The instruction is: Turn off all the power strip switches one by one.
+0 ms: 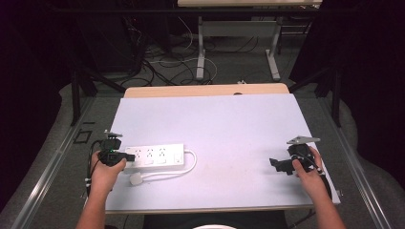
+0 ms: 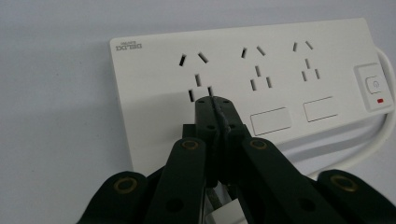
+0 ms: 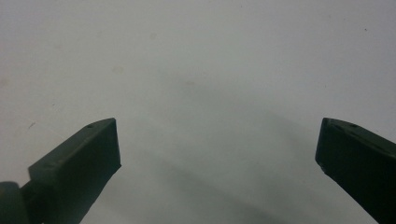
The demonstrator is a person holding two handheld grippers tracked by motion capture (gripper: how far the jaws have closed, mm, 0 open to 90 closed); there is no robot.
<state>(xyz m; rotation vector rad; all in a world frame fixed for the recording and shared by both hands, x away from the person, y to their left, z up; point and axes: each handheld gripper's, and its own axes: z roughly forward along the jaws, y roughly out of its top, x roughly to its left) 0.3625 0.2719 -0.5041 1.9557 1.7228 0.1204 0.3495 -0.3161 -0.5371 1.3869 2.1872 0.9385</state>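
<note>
A white power strip point(image 1: 154, 157) lies on the left part of the white table point(image 1: 229, 119). It has three socket groups and a switch point(image 2: 375, 85) with a red mark at its right end. Its white cable point(image 1: 191, 164) loops round to a plug point(image 1: 137, 179) lying just in front of it. My left gripper point(image 1: 126, 156) is shut with nothing visible between its pads, and its tips point(image 2: 212, 100) rest at the left socket group of the power strip point(image 2: 280, 65). My right gripper point(image 1: 276, 164) stands open over bare table at the right, its jaws wide apart point(image 3: 217, 144).
Beyond the far table edge, a wooden strip point(image 1: 205, 89) borders the white sheet. Behind it the floor holds tangled cables point(image 1: 162, 67) and the legs of another table point(image 1: 200, 52). Metal rails point(image 1: 52, 162) run along both sides.
</note>
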